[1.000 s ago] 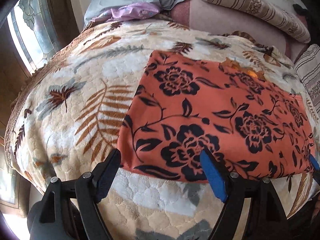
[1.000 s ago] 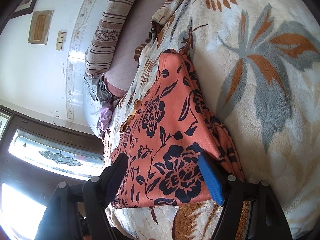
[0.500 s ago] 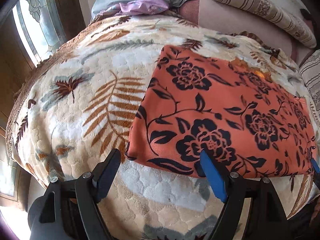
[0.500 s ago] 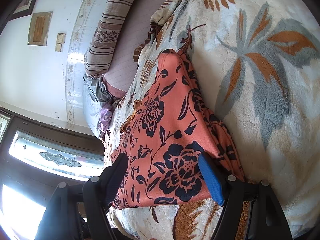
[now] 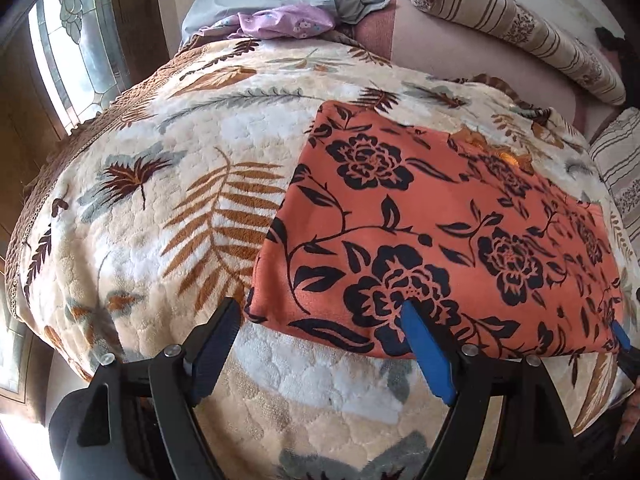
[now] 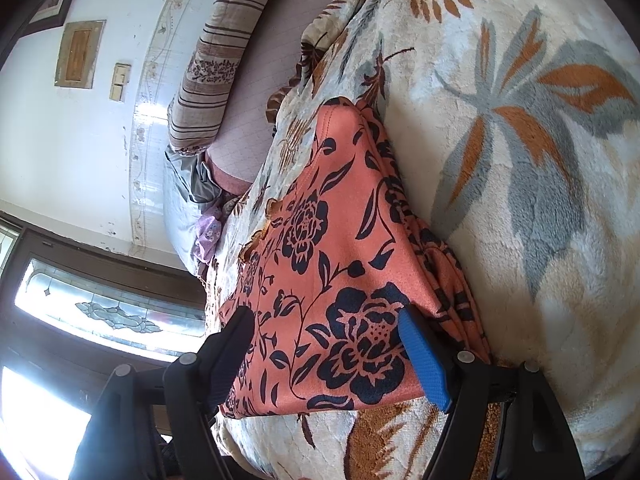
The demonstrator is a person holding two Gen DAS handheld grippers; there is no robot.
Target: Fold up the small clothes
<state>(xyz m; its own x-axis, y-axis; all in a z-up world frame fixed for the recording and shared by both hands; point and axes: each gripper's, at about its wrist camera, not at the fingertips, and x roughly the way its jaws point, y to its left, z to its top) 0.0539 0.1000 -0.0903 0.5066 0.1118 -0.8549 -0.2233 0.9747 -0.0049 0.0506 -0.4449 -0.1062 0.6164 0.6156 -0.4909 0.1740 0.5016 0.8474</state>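
An orange cloth with black flowers (image 5: 440,232) lies folded flat as a rectangle on the leaf-patterned blanket (image 5: 160,208). My left gripper (image 5: 320,312) hovers open over the cloth's near left corner, one finger off the cloth and the blue-padded finger above its near edge. In the right wrist view the same orange cloth (image 6: 332,280) runs away from me, its layered edge on the right. My right gripper (image 6: 326,322) stands open above the cloth's near end, nothing pressed between its pads. A blue tip of the right gripper (image 5: 622,338) shows at the cloth's near right corner.
Striped bolster pillows (image 5: 516,28) and a pinkish headboard cushion (image 5: 460,56) line the far side. Grey and purple bedding (image 5: 288,20) is bunched at the far left corner. A stained-glass window (image 5: 76,36) stands left of the bed. The blanket drops off at the left and near edges.
The left wrist view has shifted a little, so the cloth sits further right and further away in it. The right gripper and the cloth have not moved.
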